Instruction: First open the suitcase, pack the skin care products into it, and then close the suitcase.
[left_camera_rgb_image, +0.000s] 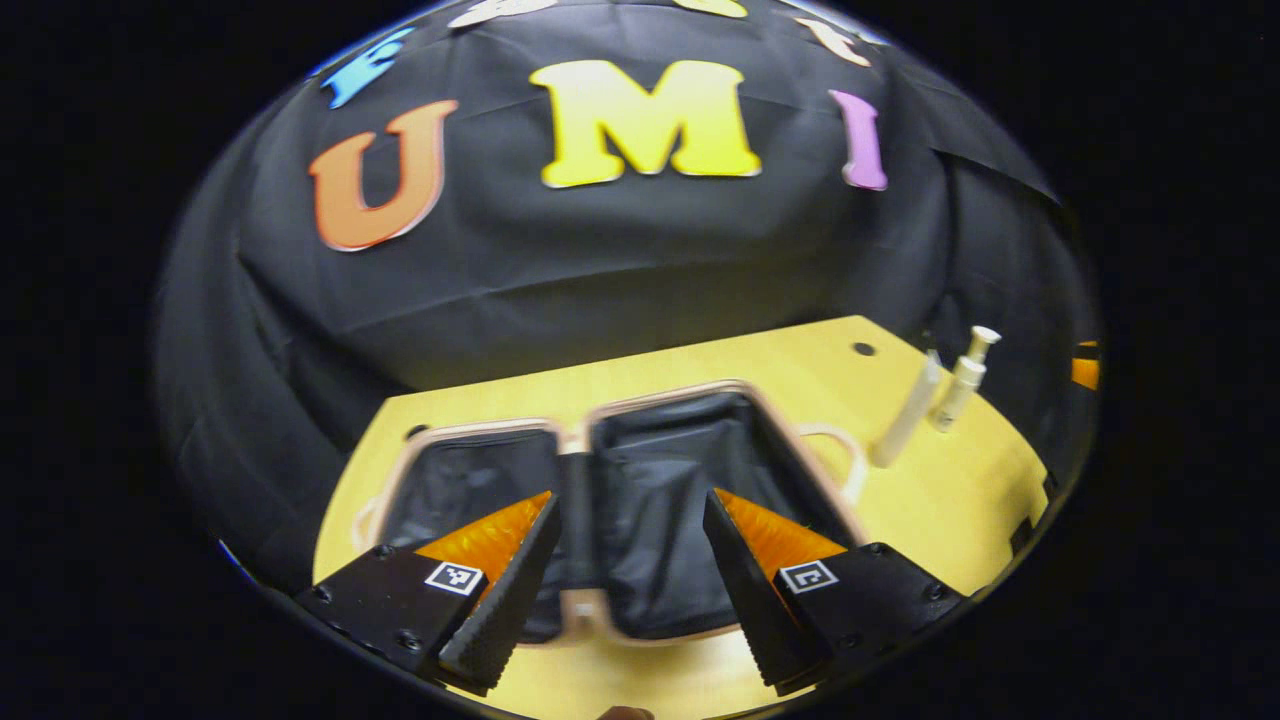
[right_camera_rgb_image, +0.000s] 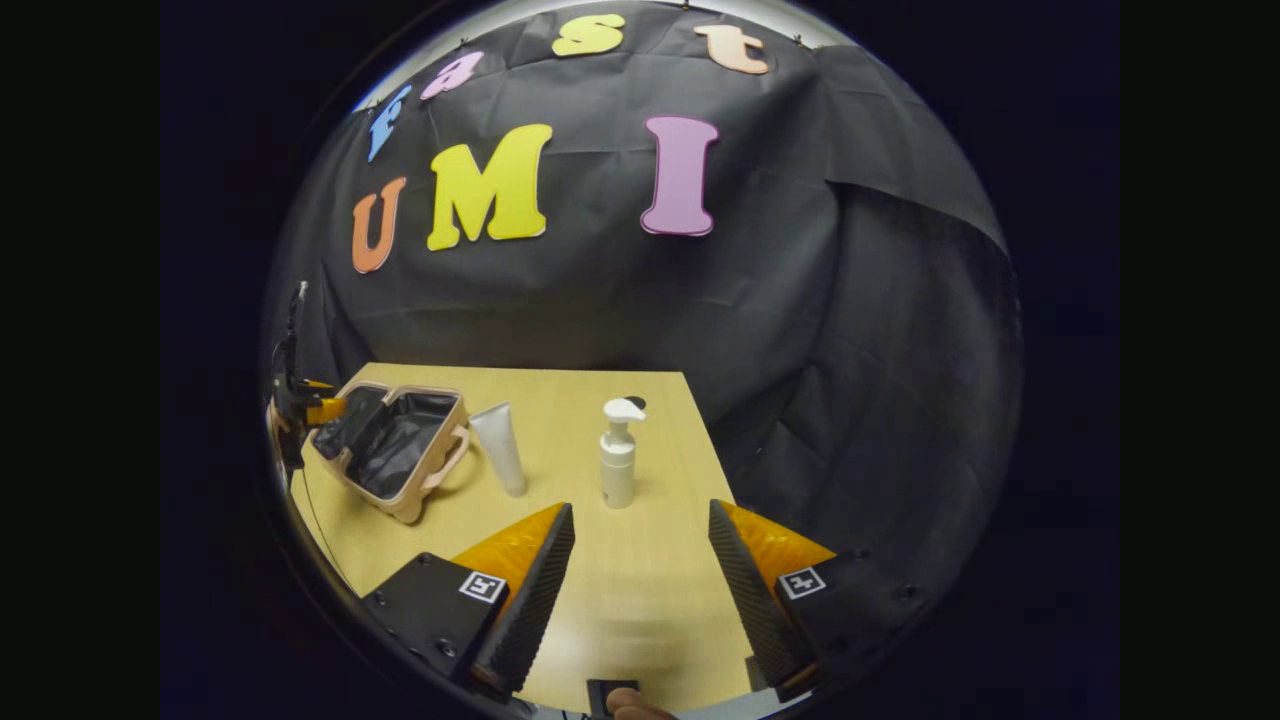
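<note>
Table (right_camera_rgb_image: 640, 590): one suitcase (right_camera_rgb_image: 395, 445), two bottles (right_camera_rgb_image: 617, 460).

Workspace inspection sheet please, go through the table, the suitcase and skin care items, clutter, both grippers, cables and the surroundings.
Surface: light wooden table, with a round hole near its far edge.
Job's things: small pink suitcase lying open flat, dark lining, both halves empty. White tube standing upright just right of it. White pump bottle upright, further right, apart from the tube.
Clutter: nothing seen.
Grippers: left gripper open, above the near edge of the suitcase, holding nothing. Right gripper open, short of the pump bottle, holding nothing.
Cables: a thin dark cable at the table's left edge.
Surroundings: black cloth wall behind and to the right.
</note>
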